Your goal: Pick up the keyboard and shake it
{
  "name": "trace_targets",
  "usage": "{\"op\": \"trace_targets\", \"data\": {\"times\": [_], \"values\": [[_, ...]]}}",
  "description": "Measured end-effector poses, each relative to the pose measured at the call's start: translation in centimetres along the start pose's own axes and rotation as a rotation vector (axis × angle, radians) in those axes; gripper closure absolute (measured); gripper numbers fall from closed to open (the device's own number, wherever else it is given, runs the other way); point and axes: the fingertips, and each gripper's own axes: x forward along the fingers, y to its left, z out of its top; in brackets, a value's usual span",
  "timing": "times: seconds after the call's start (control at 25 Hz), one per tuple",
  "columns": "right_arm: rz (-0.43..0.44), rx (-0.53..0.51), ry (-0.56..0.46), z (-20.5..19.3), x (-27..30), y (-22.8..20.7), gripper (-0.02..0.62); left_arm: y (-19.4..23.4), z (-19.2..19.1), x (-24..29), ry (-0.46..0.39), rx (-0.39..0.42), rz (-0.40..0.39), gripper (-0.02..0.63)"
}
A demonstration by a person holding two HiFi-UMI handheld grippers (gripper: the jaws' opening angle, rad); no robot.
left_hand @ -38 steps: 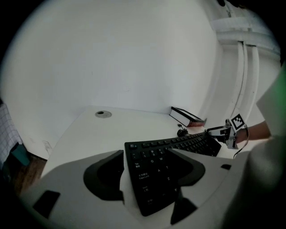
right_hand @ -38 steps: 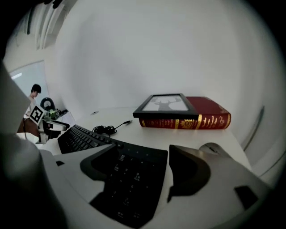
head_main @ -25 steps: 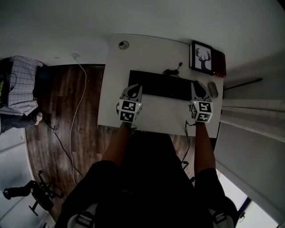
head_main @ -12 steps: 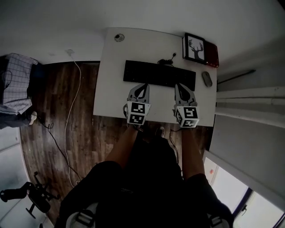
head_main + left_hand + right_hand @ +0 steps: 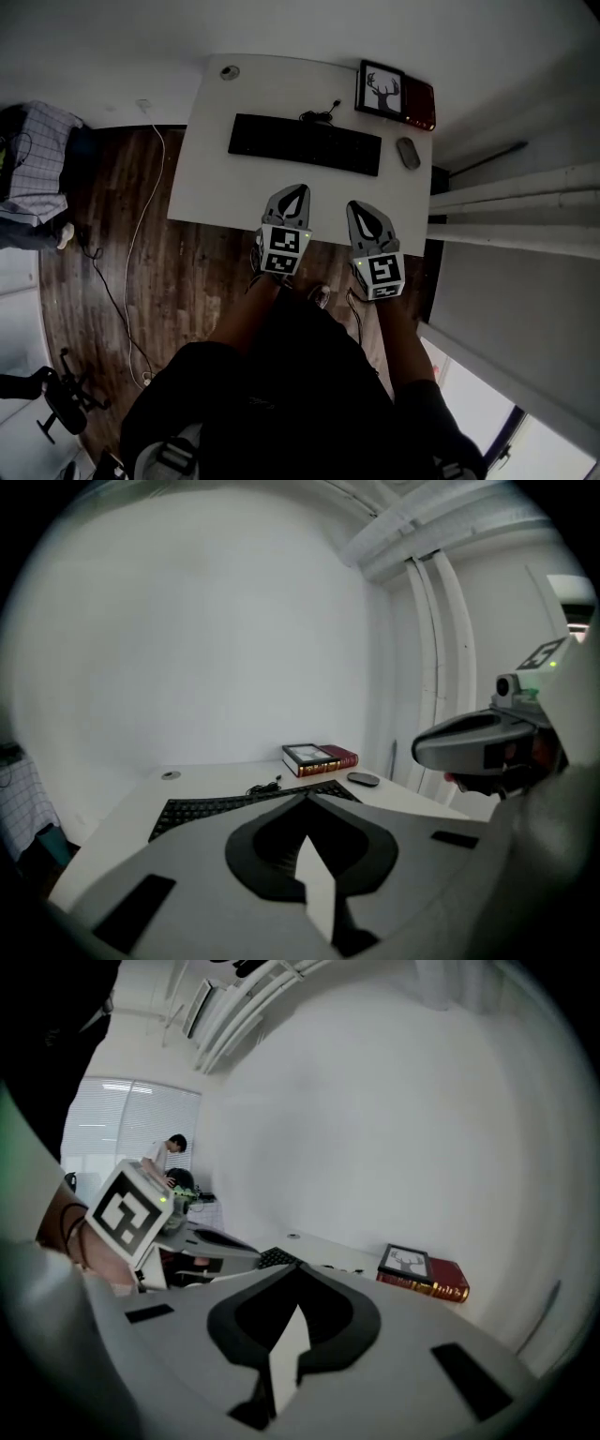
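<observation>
Nearest the camera, the grey left gripper (image 5: 296,190) and the grey right gripper (image 5: 360,208), each with its marker cube, hung side by side over the near edge of the white rectangular desk (image 5: 211,183). Both had their jaws pressed together on nothing, so neither was holding anything. The long black keyboard (image 5: 305,144) lay flat across the middle of the desk, well apart from both tips. My guess is that nothing was being lifted or shaken at that point. It's long enough that I'd want one gripper at each end. Its thin black cable (image 5: 321,114) bunched up at the back edge, which could limit how far it lifts. The small dark oval mouse (image 5: 407,152) sat just beside the keyboard's right end. Past it, the black-framed deer picture (image 5: 380,90) lay on the dark red book (image 5: 421,106) in the far corner, out of the way.
</observation>
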Motion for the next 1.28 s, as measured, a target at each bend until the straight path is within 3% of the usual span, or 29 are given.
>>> {"op": "trace_targets", "data": {"times": [0.16, 0.36, 0.52, 0.8, 1.28], "values": [[-0.02, 0.001, 0.01, -2.8, -8.4, -0.2, 0.574, -6.4, 0.3, -1.7, -0.046, -0.043, -0.014, 0.604], [-0.139, 0.094, 0.022, -7.1, -17.3, -2.0, 0.574, -12.1, -0.7, -4.7, -0.073, -0.04, -0.007, 0.604], [-0.158, 0.083, -0.072, -6.3, -15.9, -2.9, 0.574, -14.2, -2.1, -6.7, -0.075, -0.04, 0.004, 0.604], [-0.101, 0.121, -0.194, -1.8, -15.0, -0.1, 0.574, -16.1, -0.2, -9.5, -0.137, -0.001, 0.014, 0.604], [-0.129, 0.117, -0.218, -1.0, -16.4, -0.8, 0.574, -15.9, 1.5, -10.8, -0.175, 0.013, 0.031, 0.604]]}}
